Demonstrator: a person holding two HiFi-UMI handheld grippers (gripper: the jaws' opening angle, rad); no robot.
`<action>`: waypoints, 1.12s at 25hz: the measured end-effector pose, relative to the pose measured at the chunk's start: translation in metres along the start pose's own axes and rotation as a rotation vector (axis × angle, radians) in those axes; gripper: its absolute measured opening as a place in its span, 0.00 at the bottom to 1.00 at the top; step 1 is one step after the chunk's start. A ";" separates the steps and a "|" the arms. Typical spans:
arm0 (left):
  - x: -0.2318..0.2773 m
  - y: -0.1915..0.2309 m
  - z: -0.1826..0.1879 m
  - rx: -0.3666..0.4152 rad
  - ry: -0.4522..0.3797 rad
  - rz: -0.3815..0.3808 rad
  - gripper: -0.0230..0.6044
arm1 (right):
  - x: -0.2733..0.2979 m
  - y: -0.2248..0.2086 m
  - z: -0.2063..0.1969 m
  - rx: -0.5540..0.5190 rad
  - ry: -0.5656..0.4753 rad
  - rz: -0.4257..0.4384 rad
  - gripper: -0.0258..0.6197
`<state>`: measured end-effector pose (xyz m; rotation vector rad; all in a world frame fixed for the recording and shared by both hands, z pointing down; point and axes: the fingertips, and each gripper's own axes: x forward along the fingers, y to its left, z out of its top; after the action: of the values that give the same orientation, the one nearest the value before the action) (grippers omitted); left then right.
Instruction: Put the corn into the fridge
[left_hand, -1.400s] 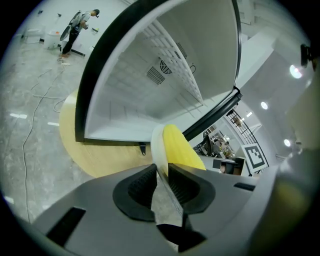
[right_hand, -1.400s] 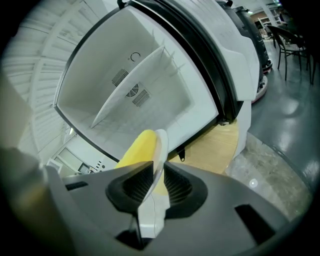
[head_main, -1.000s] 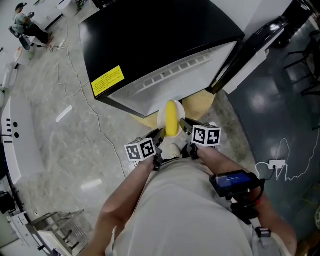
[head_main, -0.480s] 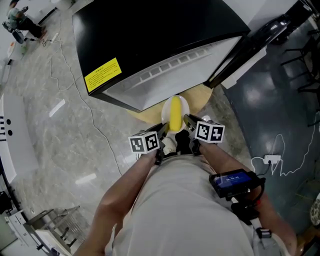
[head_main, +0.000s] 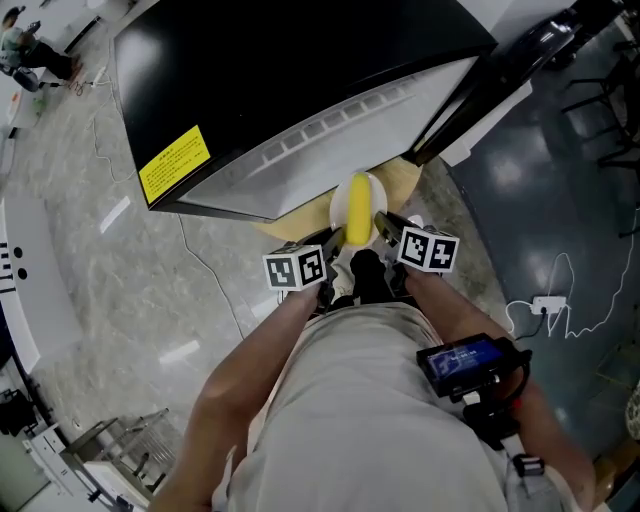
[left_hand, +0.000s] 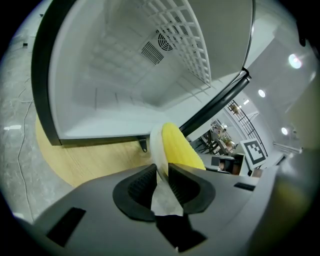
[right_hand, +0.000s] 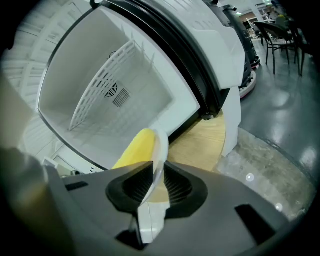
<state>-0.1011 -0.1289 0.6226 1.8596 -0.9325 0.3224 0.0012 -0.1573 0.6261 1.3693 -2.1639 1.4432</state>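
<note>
The left hand-held gripper (left_hand: 160, 175) has its jaws nearly together, pinching the rim of a white plate (left_hand: 156, 142); the right hand-held gripper (right_hand: 157, 177) nips the opposite rim likewise; neither touches the corn (head_main: 358, 208), which lies on the plate between and just ahead of them, equally near both; its long axis points away from the person, toward the open fridge (left_hand: 115, 80); the bare cavity under the wire shelf (left_hand: 185, 40) lies straight ahead, so the plate probably goes in end-first.
</note>
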 end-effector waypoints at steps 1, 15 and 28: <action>0.003 -0.001 0.003 0.003 -0.001 0.000 0.16 | 0.001 -0.002 0.004 0.001 -0.004 0.000 0.14; 0.026 0.009 0.045 -0.019 -0.035 0.044 0.16 | 0.029 -0.007 0.047 -0.024 -0.006 0.004 0.14; 0.047 0.020 0.085 -0.049 -0.070 0.100 0.16 | 0.055 -0.012 0.085 -0.024 -0.018 0.018 0.14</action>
<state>-0.0989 -0.2278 0.6228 1.7925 -1.0744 0.2935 0.0056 -0.2594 0.6238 1.3635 -2.2033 1.4116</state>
